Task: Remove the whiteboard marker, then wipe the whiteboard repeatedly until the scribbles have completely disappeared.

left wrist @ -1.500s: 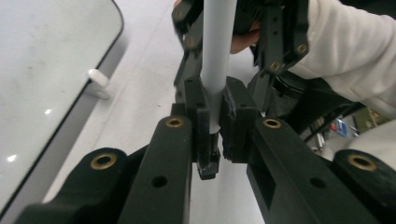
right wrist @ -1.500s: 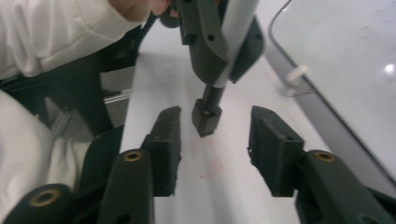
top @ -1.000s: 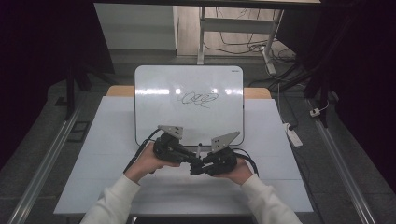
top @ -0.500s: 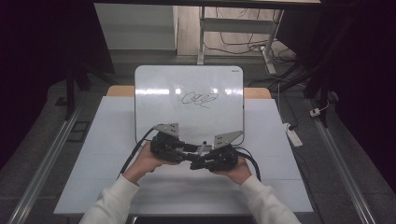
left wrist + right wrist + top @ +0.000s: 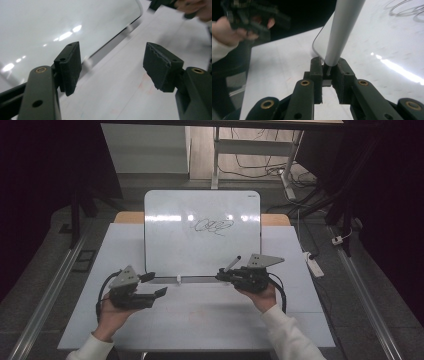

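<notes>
A whiteboard [image 5: 200, 245] with a black scribble [image 5: 215, 226] lies on the white table. My right gripper [image 5: 222, 276] hovers at the board's near right edge. It is shut on a grey marker [image 5: 232, 264] that points up toward the board. In the right gripper view the pads [image 5: 318, 67] clamp the marker's barrel [image 5: 342, 25] over the whiteboard [image 5: 387, 37]. My left gripper [image 5: 156, 284] is at the board's near left corner. Its jaws have just been opening and nothing is between them [image 5: 112, 67]. A small white piece [image 5: 178, 280] lies at the board's near edge.
The white table top [image 5: 200, 325] extends toward the person. A white power strip [image 5: 314, 265] lies off the table's right side. Metal rails run along the floor on both sides, and desk legs with cables stand beyond the table.
The two grippers were close together at the board's near edge. The left one has swung away to the left and opened. The right one moved slightly right and up with the marker.
</notes>
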The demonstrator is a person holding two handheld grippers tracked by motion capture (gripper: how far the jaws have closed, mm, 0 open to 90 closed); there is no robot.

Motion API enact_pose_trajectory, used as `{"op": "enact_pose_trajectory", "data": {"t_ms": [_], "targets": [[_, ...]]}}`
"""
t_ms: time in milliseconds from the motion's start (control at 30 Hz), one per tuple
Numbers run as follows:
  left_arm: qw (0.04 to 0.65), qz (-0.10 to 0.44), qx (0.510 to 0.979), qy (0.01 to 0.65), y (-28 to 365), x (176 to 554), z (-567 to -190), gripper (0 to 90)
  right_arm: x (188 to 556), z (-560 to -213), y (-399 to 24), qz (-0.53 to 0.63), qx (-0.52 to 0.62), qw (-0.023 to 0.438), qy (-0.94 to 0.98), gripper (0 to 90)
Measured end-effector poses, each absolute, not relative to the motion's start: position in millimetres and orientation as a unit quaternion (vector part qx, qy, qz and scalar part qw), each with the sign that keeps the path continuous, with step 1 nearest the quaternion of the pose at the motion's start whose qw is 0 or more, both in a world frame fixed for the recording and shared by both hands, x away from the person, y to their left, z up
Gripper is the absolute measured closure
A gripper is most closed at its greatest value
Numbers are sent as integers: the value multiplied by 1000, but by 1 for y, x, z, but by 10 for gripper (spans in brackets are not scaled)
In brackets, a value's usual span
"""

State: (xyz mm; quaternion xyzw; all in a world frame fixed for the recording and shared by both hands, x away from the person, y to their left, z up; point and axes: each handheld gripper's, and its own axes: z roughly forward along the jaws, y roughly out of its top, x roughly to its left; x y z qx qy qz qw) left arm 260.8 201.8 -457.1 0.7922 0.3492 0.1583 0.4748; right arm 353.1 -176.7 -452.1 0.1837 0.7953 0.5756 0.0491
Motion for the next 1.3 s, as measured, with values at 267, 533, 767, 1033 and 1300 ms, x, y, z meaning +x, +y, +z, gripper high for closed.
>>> {"op": "enact_pose_trajectory", "data": {"t_ms": [267,533,767,1033,1300], "targets": [[444,188,782,396,223,241,-492,292,356,-443,-188,593,213,97,770,772],[432,185,783,407,223,247,-499,233,360,-437,-194,606,226,123,753,773],[438,175,781,409,227,250,-501,218,377,-426,-188,615,247,151,733,772],[429,179,789,401,226,252,-504,212,435,-411,-182,585,303,214,721,772],[425,174,797,392,223,253,-508,210,479,-403,-185,556,351,249,711,772]]}}
